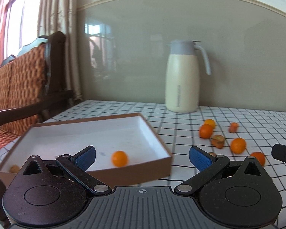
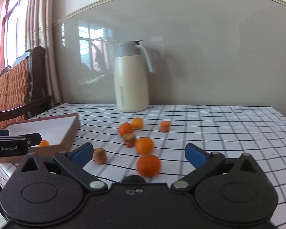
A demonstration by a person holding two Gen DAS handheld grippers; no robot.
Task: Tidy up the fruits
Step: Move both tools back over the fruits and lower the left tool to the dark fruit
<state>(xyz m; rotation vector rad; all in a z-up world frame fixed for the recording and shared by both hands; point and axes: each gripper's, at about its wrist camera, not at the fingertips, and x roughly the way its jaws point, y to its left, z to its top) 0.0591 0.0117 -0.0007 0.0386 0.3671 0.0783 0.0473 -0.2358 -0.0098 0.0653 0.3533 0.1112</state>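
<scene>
Above, the left gripper (image 1: 142, 157) was held with fingers spread wide and empty over the near wall of the box (image 1: 124, 175), where one orange (image 1: 120, 158) lay. The right gripper (image 2: 138, 153) was likewise spread, the nearest orange (image 2: 148, 165) between its fingers. Other oranges (image 2: 144, 145) and brown pieces (image 2: 100, 156) were scattered on the checked cloth (image 2: 228, 133) before the jug (image 2: 131, 80).

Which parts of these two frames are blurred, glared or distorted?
Left wrist: the orange in the box is smeared, and the wall moulding bows from the fisheye. Right wrist: the nearest orange is motion-blurred, and window reflections glare on the glossy wall panel.
</scene>
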